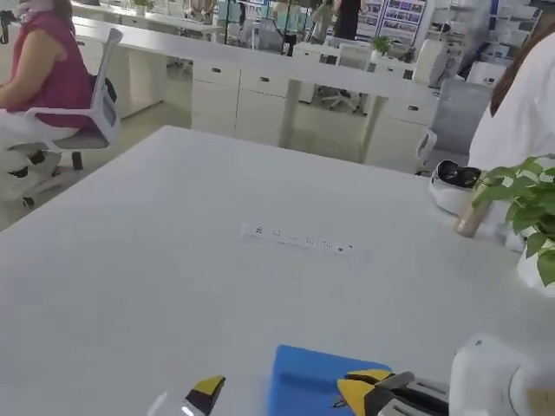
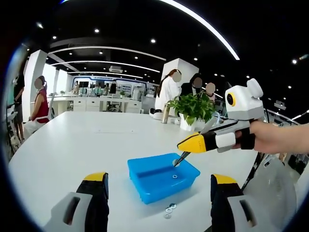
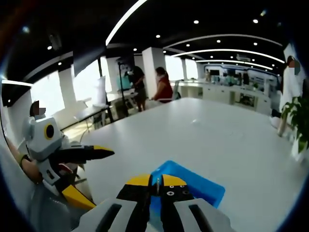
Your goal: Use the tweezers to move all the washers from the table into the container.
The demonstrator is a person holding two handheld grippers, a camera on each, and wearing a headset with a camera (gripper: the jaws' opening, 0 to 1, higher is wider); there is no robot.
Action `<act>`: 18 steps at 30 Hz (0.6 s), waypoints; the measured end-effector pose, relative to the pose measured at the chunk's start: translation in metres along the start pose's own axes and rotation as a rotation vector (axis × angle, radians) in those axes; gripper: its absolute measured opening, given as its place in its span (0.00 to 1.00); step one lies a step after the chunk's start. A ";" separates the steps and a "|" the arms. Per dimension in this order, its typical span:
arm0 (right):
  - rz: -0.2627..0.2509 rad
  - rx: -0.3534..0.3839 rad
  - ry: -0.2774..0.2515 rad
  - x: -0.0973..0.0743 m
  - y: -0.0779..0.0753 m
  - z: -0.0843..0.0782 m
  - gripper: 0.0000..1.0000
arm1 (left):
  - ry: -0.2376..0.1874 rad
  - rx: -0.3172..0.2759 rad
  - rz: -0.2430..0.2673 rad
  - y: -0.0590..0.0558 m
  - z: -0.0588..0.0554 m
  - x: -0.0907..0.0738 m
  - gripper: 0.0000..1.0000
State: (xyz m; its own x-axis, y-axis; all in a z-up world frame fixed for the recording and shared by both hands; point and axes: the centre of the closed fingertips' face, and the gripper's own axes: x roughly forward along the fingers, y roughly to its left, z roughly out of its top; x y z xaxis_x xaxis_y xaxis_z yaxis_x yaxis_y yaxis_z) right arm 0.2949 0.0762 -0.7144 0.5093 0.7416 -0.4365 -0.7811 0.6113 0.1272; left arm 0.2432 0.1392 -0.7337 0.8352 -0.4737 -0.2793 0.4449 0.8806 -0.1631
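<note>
A blue container (image 2: 161, 176) sits on the white table (image 2: 72, 150), with one washer (image 2: 175, 176) lying inside it. Two or three washers (image 2: 169, 210) lie on the table just in front of the container. My right gripper (image 2: 189, 144) is shut on the tweezers (image 2: 180, 158), whose tip hangs over the container's far right part with a small washer at it. In the right gripper view the yellow jaws (image 3: 155, 181) pinch the tweezers above the container (image 3: 205, 189). My left gripper (image 2: 159, 193) stands open just short of the container, nothing between its jaws. In the head view the container (image 1: 316, 381) lies at the bottom edge.
A potted plant (image 1: 527, 204), a bottle (image 1: 473, 217) and a white headset (image 1: 453, 184) stand at the table's far right. A thin labelled strip (image 1: 299, 240) lies mid-table. People sit and stand around the table's far side.
</note>
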 end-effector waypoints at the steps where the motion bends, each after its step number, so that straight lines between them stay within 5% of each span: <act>1: 0.005 -0.003 -0.002 0.001 -0.004 0.002 0.03 | 0.001 0.001 0.004 0.001 0.000 0.000 0.89; 6: -0.008 -0.027 0.011 0.007 -0.022 0.002 0.03 | 0.010 0.026 -0.007 -0.002 -0.002 0.002 0.88; 11: -0.052 -0.024 0.031 0.016 -0.033 -0.001 0.03 | 0.061 0.047 -0.087 -0.018 -0.012 0.006 0.88; 18: -0.067 -0.036 0.040 0.025 -0.038 -0.002 0.03 | 0.055 0.041 -0.097 -0.020 -0.012 0.005 0.87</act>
State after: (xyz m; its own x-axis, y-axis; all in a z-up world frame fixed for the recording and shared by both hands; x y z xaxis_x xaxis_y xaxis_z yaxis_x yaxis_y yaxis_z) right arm 0.3370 0.0709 -0.7322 0.5468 0.6874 -0.4779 -0.7587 0.6483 0.0644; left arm 0.2345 0.1195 -0.7428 0.7693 -0.5554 -0.3159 0.5364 0.8300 -0.1529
